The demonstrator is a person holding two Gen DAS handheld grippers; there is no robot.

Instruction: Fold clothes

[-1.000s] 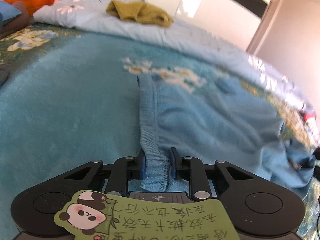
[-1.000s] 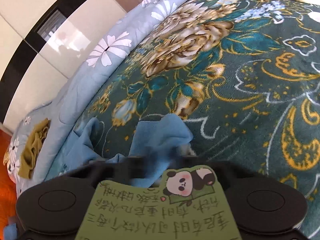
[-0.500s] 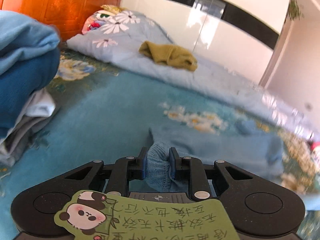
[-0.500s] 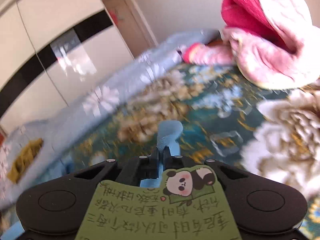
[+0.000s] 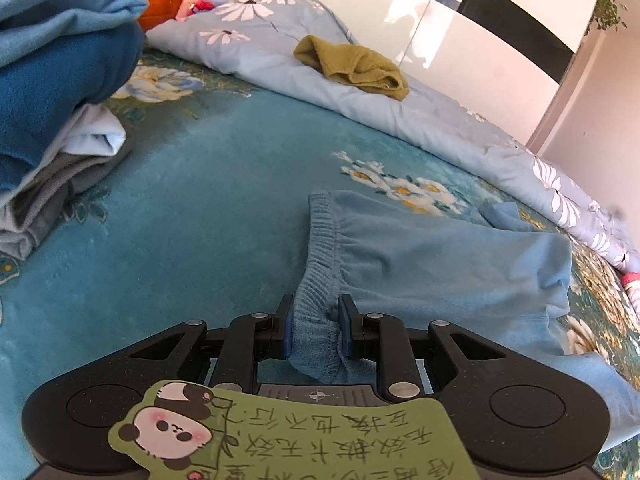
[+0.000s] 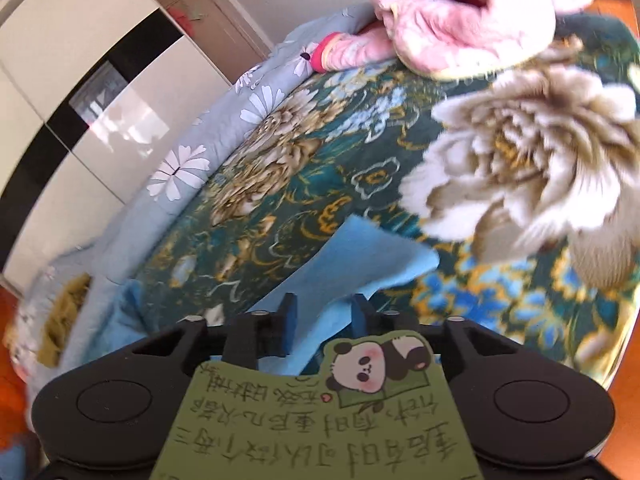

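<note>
The pants [image 5: 432,264] lie flat on the blanket [image 5: 200,208], light blue fleece, waistband toward the left claw [image 5: 316,326]. That claw is clenched on the ribbed waistband — a bunched fold of it sits between the two fingers and hangs back toward the camera. The rest of the garment spreads away to the right of the claw, touching the blanket.

In the right wrist view, a flap of the same blue cloth [image 6: 352,272] runs up between the fingers of the right claw [image 6: 324,316]. The fingers stand apart on either side of it, with gaps showing — released, not pinching. The flap's far corner lies on the blanket's flower pattern [image 6: 280,184].

Only the left view shows the stack [image 5: 56,92] of folded clothes at far left, well apart from the pants, and the olive cloth [image 5: 352,66] clearly, lying on the grey daisy quilt [image 5: 400,116] beyond. Only the right view shows the pink quilt [image 6: 472,16] heaped at the top, and the big pale peony on the blanket, blurred.
</note>
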